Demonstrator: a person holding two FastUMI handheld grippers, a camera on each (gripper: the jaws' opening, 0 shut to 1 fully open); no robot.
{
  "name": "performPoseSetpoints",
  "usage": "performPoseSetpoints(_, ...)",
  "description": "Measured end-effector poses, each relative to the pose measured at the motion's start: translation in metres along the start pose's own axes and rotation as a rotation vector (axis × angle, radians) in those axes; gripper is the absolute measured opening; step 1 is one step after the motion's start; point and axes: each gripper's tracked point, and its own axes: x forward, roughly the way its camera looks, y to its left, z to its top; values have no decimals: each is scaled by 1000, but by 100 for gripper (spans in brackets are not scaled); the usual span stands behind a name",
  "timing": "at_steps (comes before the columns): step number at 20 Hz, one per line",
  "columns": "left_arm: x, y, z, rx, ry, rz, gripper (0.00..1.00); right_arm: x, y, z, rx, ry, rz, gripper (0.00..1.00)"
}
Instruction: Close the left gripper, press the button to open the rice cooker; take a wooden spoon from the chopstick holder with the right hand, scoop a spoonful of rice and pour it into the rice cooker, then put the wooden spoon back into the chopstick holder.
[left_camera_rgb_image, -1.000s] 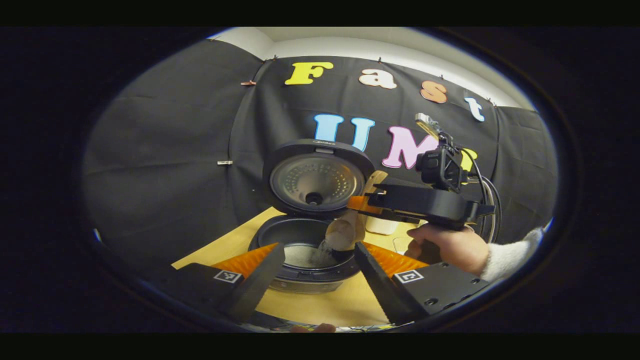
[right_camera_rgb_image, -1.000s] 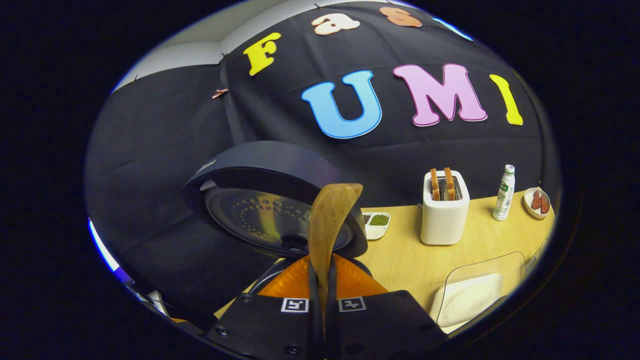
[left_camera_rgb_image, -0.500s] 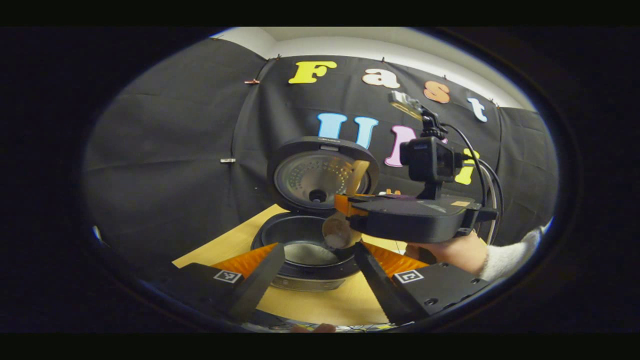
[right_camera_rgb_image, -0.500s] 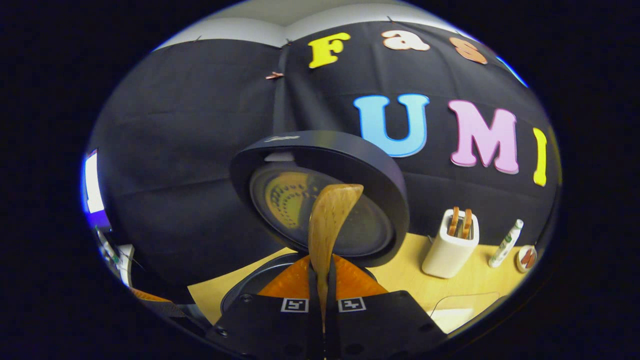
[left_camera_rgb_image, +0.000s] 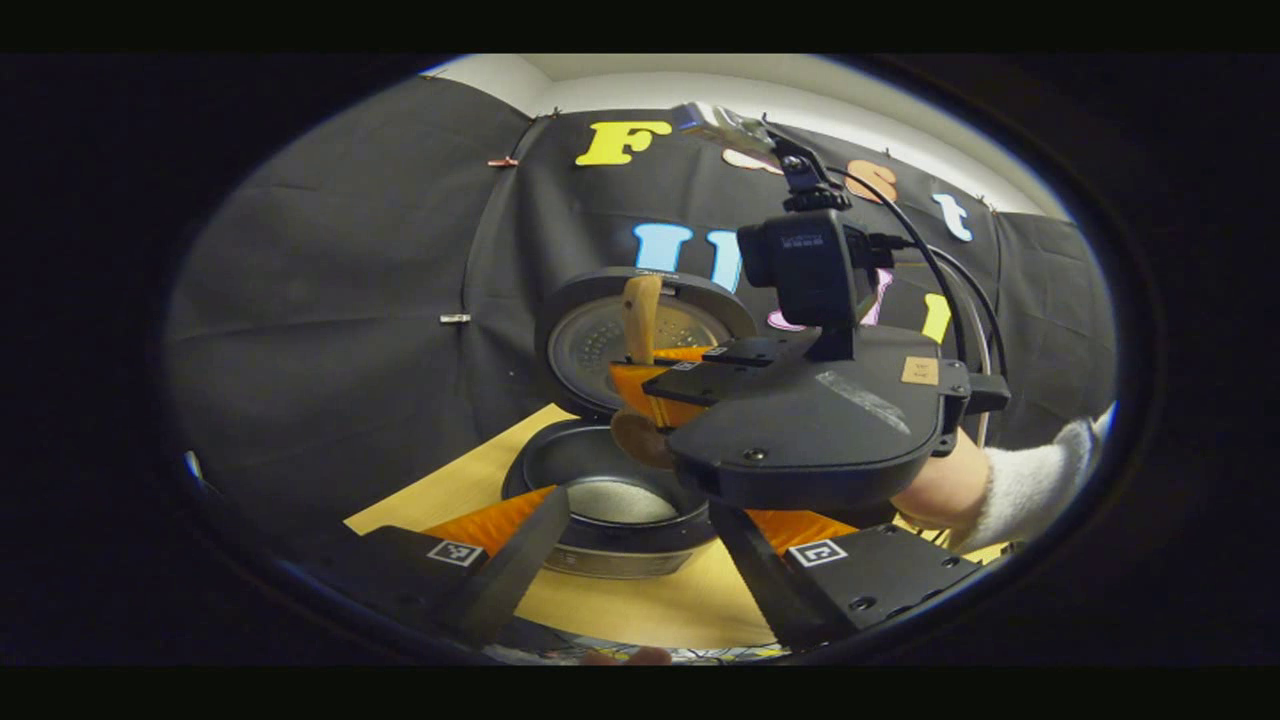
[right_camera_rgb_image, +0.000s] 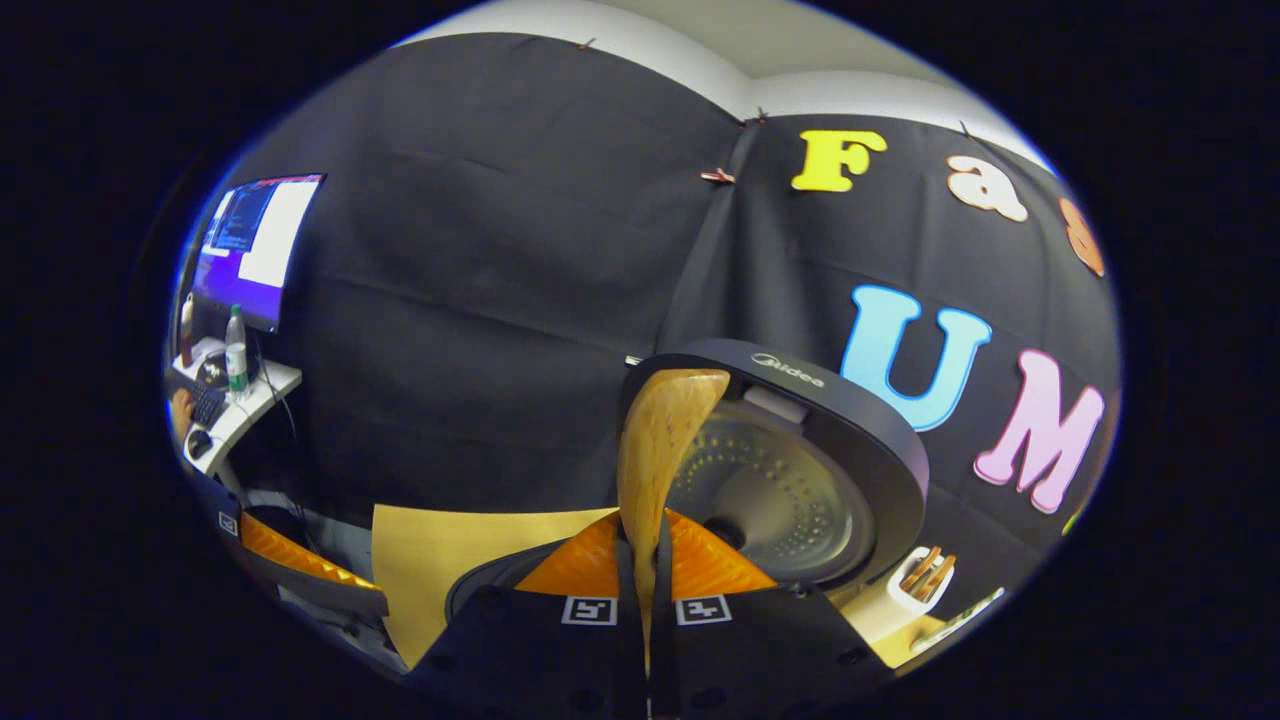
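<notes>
The right gripper (right_camera_rgb_image: 648, 575) clamps the wooden spoon (right_camera_rgb_image: 655, 450) above the open rice cooker (left_camera_rgb_image: 610, 500), rice seemingly poured; the left gripper (left_camera_rgb_image: 640, 560) hangs open nearby. Next, the spoon likely returns to the chopstick holder

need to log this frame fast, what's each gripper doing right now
left gripper: open, fingers spread, holding nothing, in front of the rice cooker.
right gripper: shut on the wooden spoon, over the rice cooker.
</notes>
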Motion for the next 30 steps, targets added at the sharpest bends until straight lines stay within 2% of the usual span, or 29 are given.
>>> performPoseSetpoints(2,0,-1,-2,4,3,0,95,0,-1,1,-32,-8,10,7)
performPoseSetpoints(3,-1,-1,-2,7,2,0,95,0,0,-1,-12,-6,12,7)
performPoseSetpoints(8,-2,-4,-1,11,-4,-5,95,-10,-8,6,206,-8,-54,7)
performPoseSetpoints(9,-3,-5,1,11,-5,-6,95,-15,-13,6,253,-12,-67,11)
performPoseSetpoints(12,-2,-9,2,16,-8,-12,95,-30,-31,10,376,-29,-107,7)
performPoseSetpoints(14,-2,-11,3,21,-10,-15,98,-42,-52,12,460,-49,-143,7)
performPoseSetpoints(17,1,-14,6,35,-11,-22,92,-64,-84,10,601,-78,-202,7)
performPoseSetpoints(18,1,-15,6,39,-10,-23,98,-72,-95,8,648,-89,-227,7)
performPoseSetpoints(19,1,-16,6,42,-9,-24,95,-80,-108,7,689,-96,-253,7)
performPoseSetpoints(21,2,-18,7,47,-7,-28,98,-100,-136,0,749,-112,-306,7)
performPoseSetpoints(22,2,-20,6,51,-8,-30,95,-111,-150,-4,771,-122,-330,7)
performPoseSetpoints(23,3,-23,8,55,-9,-32,98,-120,-163,-9,790,-127,-353,7)
performPoseSetpoints(25,5,-27,9,60,-8,-39,95,-143,-190,-20,822,-134,-402,7)
performPoseSetpoints(27,7,-31,10,63,-8,-46,99,-170,-217,-34,842,-136,-460,6)
performPoseSetpoints(28,8,-34,10,68,-9,-49,99,-186,-229,-42,846,-137,-487,11)
performPoseSetpoints(29,9,-37,12,72,-9,-54,99,-201,-241,-49,847,-135,-516,11)
performPoseSetpoints(30,10,-40,11,76,-8,-58,95,-218,-253,-57,846,-132,-548,6)
